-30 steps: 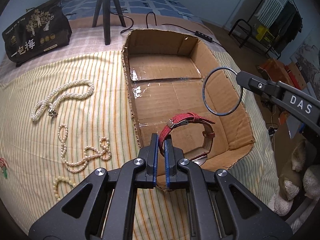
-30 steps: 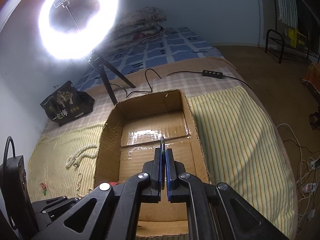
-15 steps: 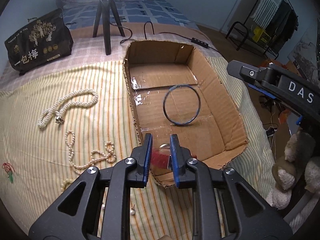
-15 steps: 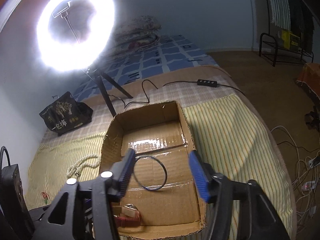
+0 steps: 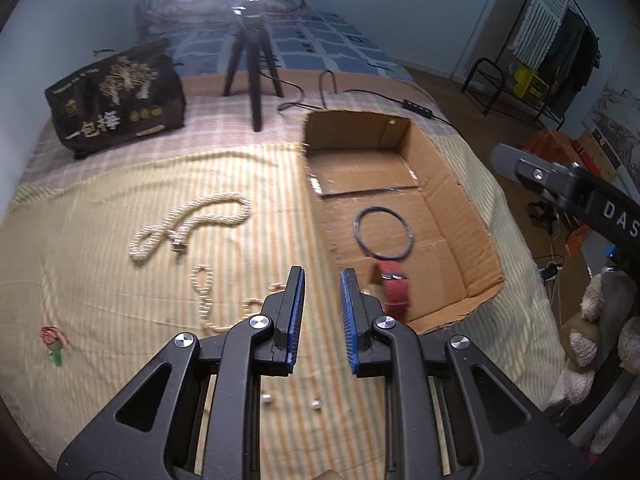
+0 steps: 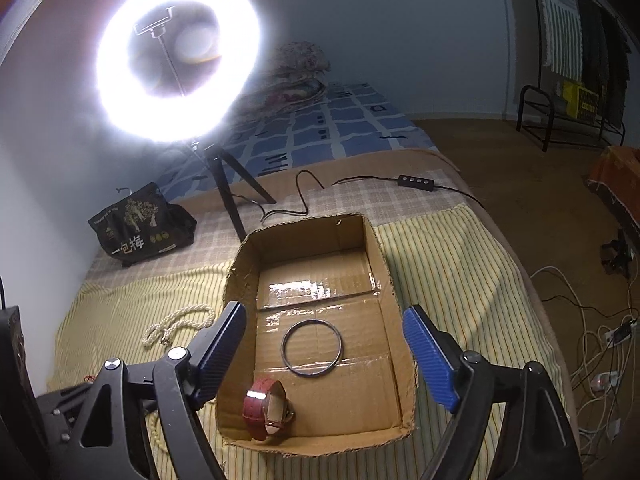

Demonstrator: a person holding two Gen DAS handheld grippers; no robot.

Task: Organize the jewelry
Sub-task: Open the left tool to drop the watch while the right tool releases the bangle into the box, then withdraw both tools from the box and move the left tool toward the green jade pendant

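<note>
Resting inside the cardboard box [image 5: 452,200]: a red watch [image 5: 394,286] and a dark bangle [image 5: 383,233], both claws empty.
Left wrist view: the left gripper [image 5: 320,312] stands slightly parted over the striped bedspread [image 5: 100,272], nothing between its pads; pearl necklaces [image 5: 192,224] lie left of the box. Right wrist view: the right gripper [image 6: 324,356] is opening wide above the box, clear of everything; the bangle lies flat mid-floor, the watch stands on edge at the near left corner, strap loop facing sideways; a ring light [image 6: 176,60] glares behind.

A red-strapped watch [image 6: 267,410] and a thin dark bangle [image 6: 312,348] lie inside the open cardboard box [image 6: 390,280], pearl necklaces [image 5: 192,226] outside on the striped cover.
</note>
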